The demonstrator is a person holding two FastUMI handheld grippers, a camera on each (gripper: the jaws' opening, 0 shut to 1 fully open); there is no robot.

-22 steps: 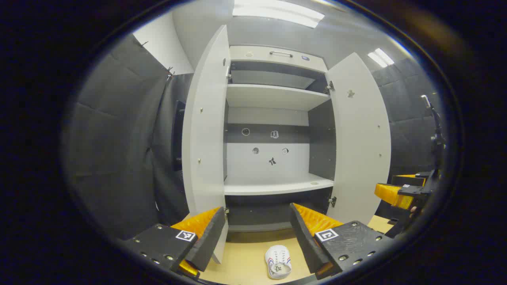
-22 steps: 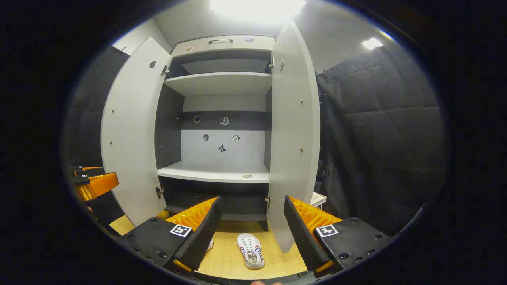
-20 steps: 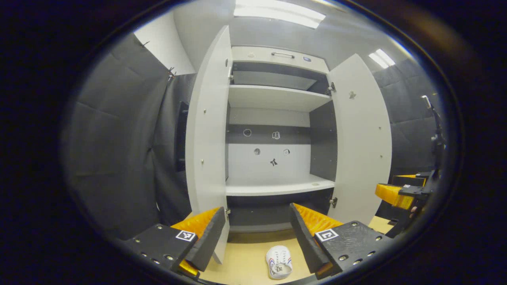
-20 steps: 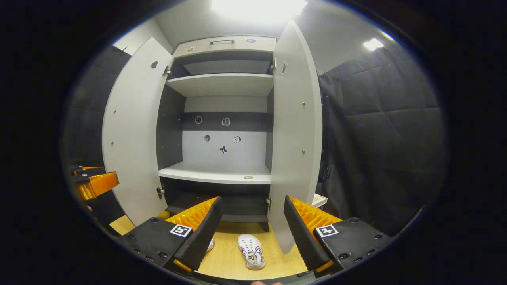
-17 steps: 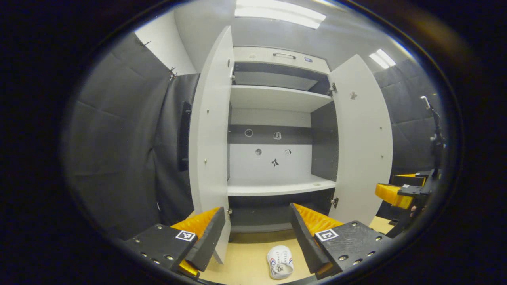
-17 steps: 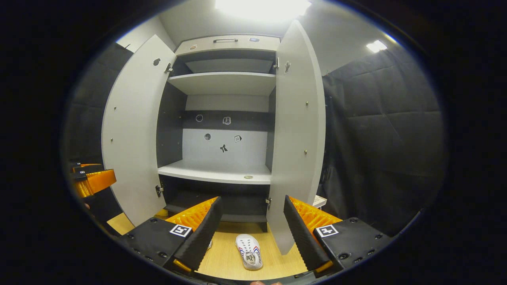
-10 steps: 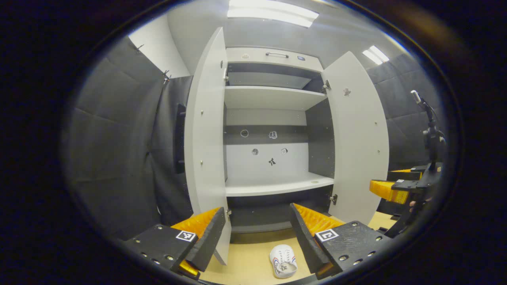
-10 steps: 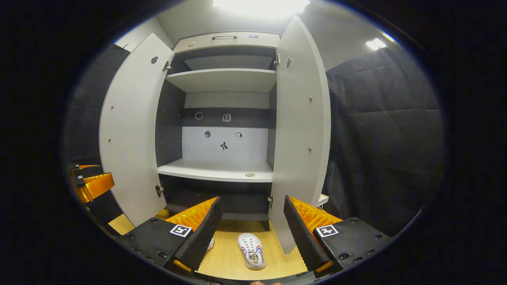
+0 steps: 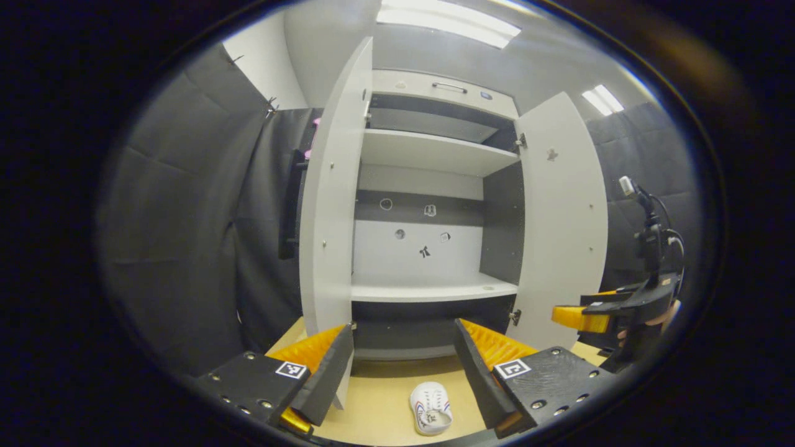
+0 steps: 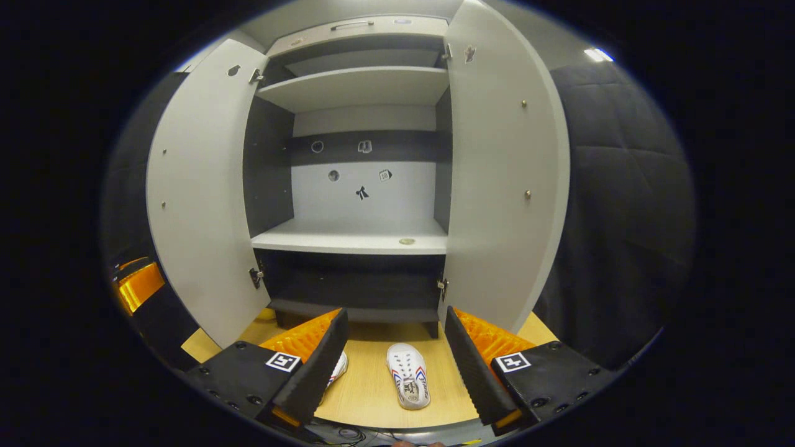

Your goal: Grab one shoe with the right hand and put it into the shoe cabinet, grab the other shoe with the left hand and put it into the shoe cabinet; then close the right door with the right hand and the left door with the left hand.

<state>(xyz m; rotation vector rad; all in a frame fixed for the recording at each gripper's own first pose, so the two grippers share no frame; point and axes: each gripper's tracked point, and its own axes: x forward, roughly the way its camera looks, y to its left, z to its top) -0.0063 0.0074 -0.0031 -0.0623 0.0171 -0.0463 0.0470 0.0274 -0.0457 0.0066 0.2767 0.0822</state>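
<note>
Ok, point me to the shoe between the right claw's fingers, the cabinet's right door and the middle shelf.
shoe (image 10: 408, 375): right gripper view, on its upper.
right door (image 10: 497, 186): right gripper view, on its inner face.
middle shelf (image 10: 348, 239): right gripper view, on its top surface.

White shoe (image 10: 408, 383) with seemingly red-blue stripes; pale grey cabinet (image 10: 357, 239); light wooden floor (image 10: 366, 397).

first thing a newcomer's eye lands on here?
The tall shoe cabinet straight ahead, both doors swung wide, its shelves bare. Next, two white shoes on the wooden floor before it: one between the open right gripper's fingers, the other half hidden behind one finger.
</note>
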